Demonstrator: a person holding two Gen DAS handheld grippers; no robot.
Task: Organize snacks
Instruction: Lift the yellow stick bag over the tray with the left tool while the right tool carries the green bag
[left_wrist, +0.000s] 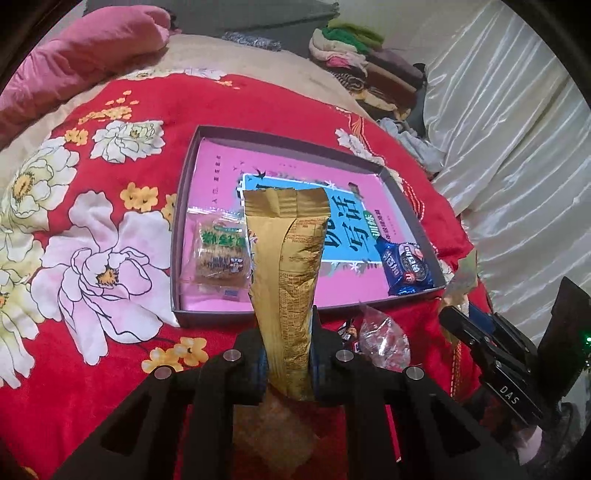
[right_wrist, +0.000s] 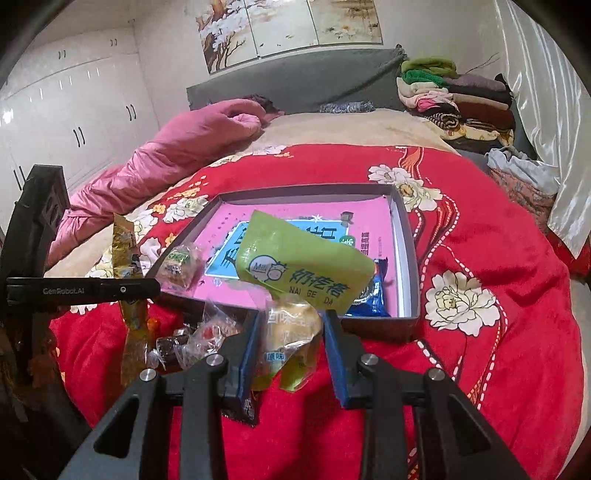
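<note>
Pink quilt (right_wrist: 177, 147), folded clothes pile (right_wrist: 458, 99), white wardrobe (right_wrist: 74, 103)

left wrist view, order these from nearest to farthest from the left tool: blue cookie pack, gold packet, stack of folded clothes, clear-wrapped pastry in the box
1. gold packet, clamped in the left tool
2. clear-wrapped pastry, box's near left corner
3. blue cookie pack, box's near right corner; too close to call with the pastry
4. stack of folded clothes, far end of bed

Both wrist views look forward and steeply down, close over the bed (left_wrist: 110, 350); each shares the shallow box (left_wrist: 184, 221) (right_wrist: 410, 258), the right from farther right.
</note>
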